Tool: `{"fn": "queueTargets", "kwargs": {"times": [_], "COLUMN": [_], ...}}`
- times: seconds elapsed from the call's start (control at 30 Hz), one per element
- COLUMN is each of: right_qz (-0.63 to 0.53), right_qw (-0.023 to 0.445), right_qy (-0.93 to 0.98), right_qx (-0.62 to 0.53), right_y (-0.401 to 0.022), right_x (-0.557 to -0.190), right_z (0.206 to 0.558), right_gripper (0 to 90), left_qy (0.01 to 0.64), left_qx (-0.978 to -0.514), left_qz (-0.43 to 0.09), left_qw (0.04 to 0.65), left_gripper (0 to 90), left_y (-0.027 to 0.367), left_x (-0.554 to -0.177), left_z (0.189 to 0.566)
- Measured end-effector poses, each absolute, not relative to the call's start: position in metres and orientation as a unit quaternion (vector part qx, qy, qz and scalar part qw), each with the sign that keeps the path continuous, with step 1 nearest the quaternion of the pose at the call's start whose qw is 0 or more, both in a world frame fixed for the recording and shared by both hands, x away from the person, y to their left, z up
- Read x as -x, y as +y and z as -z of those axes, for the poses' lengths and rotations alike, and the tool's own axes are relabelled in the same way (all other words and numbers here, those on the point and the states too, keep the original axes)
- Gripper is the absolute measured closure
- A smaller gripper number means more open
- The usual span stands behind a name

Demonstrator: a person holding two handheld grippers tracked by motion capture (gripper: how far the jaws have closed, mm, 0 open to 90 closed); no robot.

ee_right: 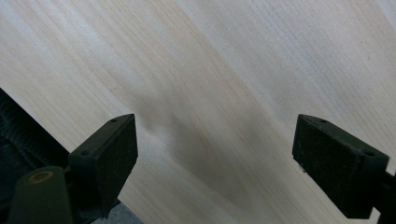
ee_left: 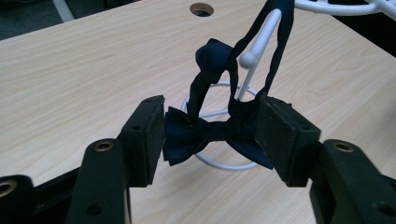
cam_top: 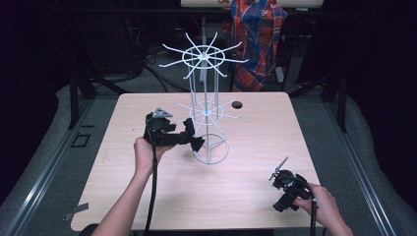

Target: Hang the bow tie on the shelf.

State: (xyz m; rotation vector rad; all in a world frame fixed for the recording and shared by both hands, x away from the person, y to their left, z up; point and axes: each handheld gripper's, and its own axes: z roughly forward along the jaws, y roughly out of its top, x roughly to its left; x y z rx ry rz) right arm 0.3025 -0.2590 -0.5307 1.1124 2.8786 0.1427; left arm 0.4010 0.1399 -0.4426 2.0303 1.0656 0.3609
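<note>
Pale wood table (cam_top: pixel 147 196) stands in a dark room, with grey floor around it. Nearest, at about 4 o'clock on the table, the right gripper (cam_top: pixel 278 173) rests in the person's hand; in the right gripper view its jaws stand wide apart over bare wood and nothing is between them. Farther in, near the middle at about 10 o'clock from that hand, the left gripper (ee_left: pixel 210 135) points at the white wire rack (cam_top: pixel 209 110). Its jaws are half open, and the navy bow tie (ee_left: pixel 205 135) hangs between them; the left pad does not seem to press it, on the right pad I cannot tell. The bow tie is small, dark blue cloth with a knot in the middle, and its strap (ee_left: pixel 280 42) is looped over a white hook (ee_left: pixel 254 51) of the lower ring. I judge it light, soft and floppy, not fragile; best to take it at the firm centre knot, because the wings fold easily. Behind the table, at 12 o'clock, a plaid cloth (cam_top: pixel 258 39) hangs
</note>
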Motion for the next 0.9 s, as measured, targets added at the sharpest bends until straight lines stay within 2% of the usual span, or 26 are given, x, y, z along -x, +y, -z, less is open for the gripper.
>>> {"fn": "queueTargets", "kwargs": {"times": [0.53, 0.9], "right_qz": [-0.046, -0.047], "right_qw": [0.028, 0.029], "right_qy": [0.931, 0.93], "right_qx": [-0.361, -0.363], "right_y": [-0.259, -0.259], "right_x": [-0.302, -0.302], "right_z": [0.529, 0.529], "right_gripper": [13.7, 13.7], "left_qy": [0.412, 0.426], "left_qx": [-0.821, -0.826], "left_qz": [-0.143, -0.134], "left_qw": [0.368, 0.344], "left_gripper": [26.1, 18.4], "left_y": [0.167, 0.193], "left_x": [-0.38, -0.356], "left_z": [0.438, 0.447]}}
